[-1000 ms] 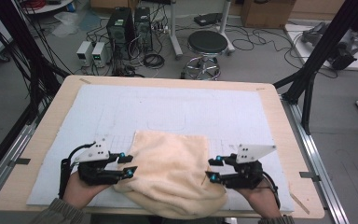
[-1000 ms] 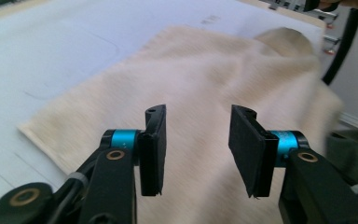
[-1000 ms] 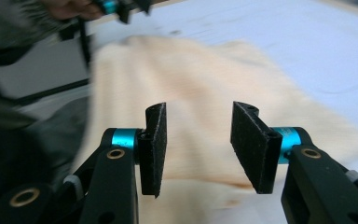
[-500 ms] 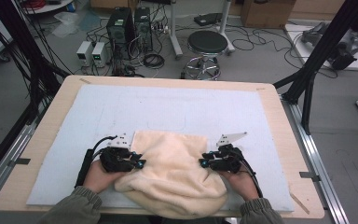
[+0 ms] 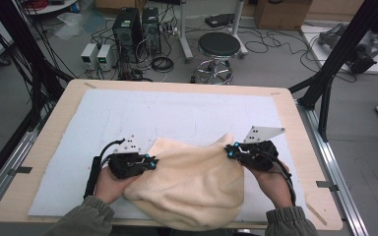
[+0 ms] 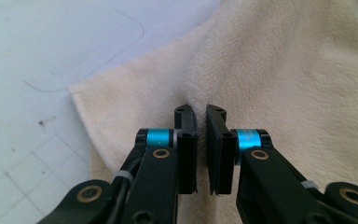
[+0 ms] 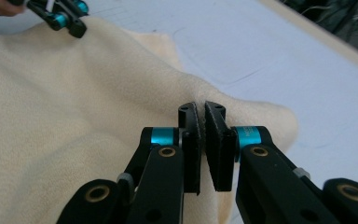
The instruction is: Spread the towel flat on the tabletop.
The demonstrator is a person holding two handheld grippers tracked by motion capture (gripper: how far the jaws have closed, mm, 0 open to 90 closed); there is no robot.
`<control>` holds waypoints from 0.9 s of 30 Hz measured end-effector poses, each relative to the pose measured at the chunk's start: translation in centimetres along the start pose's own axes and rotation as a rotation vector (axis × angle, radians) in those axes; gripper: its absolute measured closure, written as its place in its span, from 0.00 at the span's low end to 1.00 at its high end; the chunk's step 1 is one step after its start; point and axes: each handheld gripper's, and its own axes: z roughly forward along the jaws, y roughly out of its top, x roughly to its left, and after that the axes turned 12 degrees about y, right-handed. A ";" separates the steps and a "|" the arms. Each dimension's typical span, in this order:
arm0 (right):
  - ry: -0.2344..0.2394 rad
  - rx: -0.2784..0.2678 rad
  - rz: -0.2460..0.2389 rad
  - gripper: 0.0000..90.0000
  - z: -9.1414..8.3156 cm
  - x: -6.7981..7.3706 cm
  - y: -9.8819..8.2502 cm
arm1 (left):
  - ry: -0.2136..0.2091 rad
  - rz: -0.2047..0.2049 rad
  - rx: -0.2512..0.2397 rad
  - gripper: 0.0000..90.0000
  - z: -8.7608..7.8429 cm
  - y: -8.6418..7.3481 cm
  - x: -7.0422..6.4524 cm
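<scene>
Cream-yellow fleece cloth (image 5: 189, 184), soft and rumpled, lies on the near half of the table, spread between the two hands with its near edge hanging slightly over the table's front rim. Its far edge rises into two small peaks, one at each gripper, and the middle sags between them.

Under it is a pale grey-white mat (image 5: 177, 113) marked with faint grid lines and a thin outlined shape, covering most of the light wooden table (image 5: 54, 128), whose bare border shows all round. Beyond the table stand a round black stool (image 5: 219, 46) and black computer boxes (image 5: 135, 24) among loose cables on the grey floor.

The left gripper (image 6: 201, 114), black with blue rings at its jaws, sits at the cloth's far left corner. Its jaws have just been closing and now stand nearly together, pinching a fold of the fleece that puckers between the pads. The left hand (image 5: 109, 183) holding it rests low on the mat, olive sleeve behind it.

The right gripper (image 7: 200, 112), of the same make, is at the cloth's far right corner, raised a little off the mat. Its jaws have likewise just been closing and are clamped on a ridge of the fleece, which lifts into a crest at the pads.
</scene>
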 end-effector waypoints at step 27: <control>0.177 0.101 0.226 0.74 5.5 -2.9 -7.2 | -0.043 -0.016 0.191 0.69 2.9 -1.6 2.9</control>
